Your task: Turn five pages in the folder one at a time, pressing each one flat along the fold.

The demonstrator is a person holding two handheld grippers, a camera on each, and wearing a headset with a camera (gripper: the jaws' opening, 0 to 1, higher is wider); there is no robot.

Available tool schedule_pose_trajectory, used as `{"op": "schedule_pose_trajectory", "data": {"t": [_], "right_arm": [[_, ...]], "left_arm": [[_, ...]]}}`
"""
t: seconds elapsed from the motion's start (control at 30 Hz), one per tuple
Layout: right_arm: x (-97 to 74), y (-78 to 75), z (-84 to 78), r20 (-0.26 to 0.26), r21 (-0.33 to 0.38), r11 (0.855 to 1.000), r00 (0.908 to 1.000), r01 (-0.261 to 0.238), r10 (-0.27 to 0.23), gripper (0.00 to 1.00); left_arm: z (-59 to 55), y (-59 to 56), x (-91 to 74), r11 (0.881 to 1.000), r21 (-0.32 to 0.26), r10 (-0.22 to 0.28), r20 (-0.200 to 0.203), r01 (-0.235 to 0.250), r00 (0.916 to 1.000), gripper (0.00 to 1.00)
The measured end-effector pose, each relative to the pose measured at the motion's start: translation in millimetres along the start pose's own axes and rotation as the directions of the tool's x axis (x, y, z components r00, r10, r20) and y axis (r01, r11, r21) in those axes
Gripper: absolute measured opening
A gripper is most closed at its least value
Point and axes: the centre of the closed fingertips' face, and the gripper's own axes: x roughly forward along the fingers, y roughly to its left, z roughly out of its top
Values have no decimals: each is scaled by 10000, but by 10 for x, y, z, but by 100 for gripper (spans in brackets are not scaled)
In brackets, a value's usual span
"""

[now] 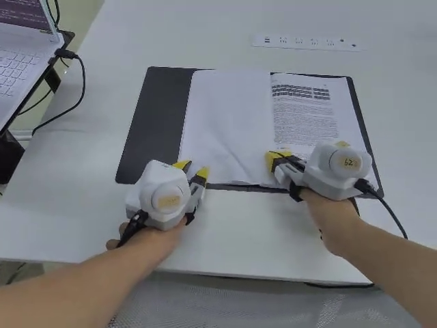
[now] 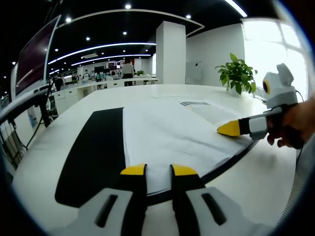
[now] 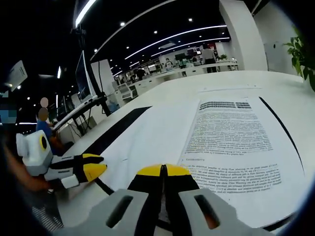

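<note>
On the white table (image 1: 273,232), the folder's (image 1: 153,123) printed page (image 1: 304,113) is illegible.

I count two grippers, the left gripper (image 1: 192,168) and the right gripper (image 1: 278,160). One folder (image 1: 153,123) lies just ahead of the fingers, showing two page faces: one blank sheet (image 1: 225,123) beyond the left fingers and one printed page (image 1: 304,109) beyond the right fingers. Well past the right fingers sits one power strip (image 1: 304,42). Well left of the left fingers I see one laptop (image 1: 20,48) and one black cable (image 1: 83,85). One potted plant (image 2: 237,73) stands far ahead.
</note>
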Motion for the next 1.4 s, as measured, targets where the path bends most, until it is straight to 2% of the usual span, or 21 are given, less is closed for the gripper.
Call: {"op": "schedule_pose_trajectory", "data": {"t": [0.4,0.53,0.67,0.73,0.8,0.9,1.0,1.03,1.07,1.1,1.17,1.23,1.27,1.33,1.4], "right_arm": [[-280,130,-274,-562,213,9996,9982,-179,190,0],[-370,165,-333,-725,568,9981,9970,-234,275,0],[-469,211,-409,-1230,870,9959,9918,-237,343,0],[-532,233,-387,-1202,1374,9902,9918,-268,435,0],[-598,234,-352,-1292,1428,9894,9905,-280,467,0],[-715,225,-226,-1057,1548,9875,9934,-280,448,0],[-845,197,-95,-846,1505,9885,9960,-162,292,0],[-882,188,-61,-801,1561,9877,9965,-128,256,0],[-944,177,-15,-717,1595,9872,9973,-65,182,0],[-984,172,19,-624,1610,9870,9979,-41,144,0],[-1091,172,74,-587,1765,9843,9982,-14,120,0],[-1185,173,114,-586,1968,9804,9982,-27,145,0],[-1221,167,113,-671,2015,9795,9977,29,108,0],[-1322,167,143,-647,2005,9796,9979,116,15,0],[-1405,127,149,-748,2092,9773,9970,338,-184,0]], "left_arm": [[1,-1,8,10000,-27,-11,-15,11,10000,17],[4,-3,6,10000,-22,0,-89,0,10000,17],[4,-1,10,10000,4,6,-172,-6,9999,17],[4,-2,10,10000,20,8,-226,-8,9997,17],[7,-1,12,10000,-3,6,-306,-7,9995,17],[21,-1,17,10000,-29,-27,-614,26,9981,17],[32,0,12,9995,-321,-71,-1071,36,9942,16],[21,11,2,9985,-541,-37,-1416,-40,9899,15],[21,17,-8,9980,-633,-35,-1589,-67,9873,13],[8,6,-35,9951,-987,-134,-1910,-56,9815,12],[45,-37,-101,9839,-1787,-375,-2065,0,9777,11],[83,-66,-194,9742,-2258,-542,-2162,40,9748,9],[110,-68,-234,9748,-2230,-568,-2127,81,9755,6],[167,-144,-356,9636,-2654,-898,-2110,314,9734,2],[239,-182,-477,9598,-2772,-1022,-1984,442,9748,1]]}}
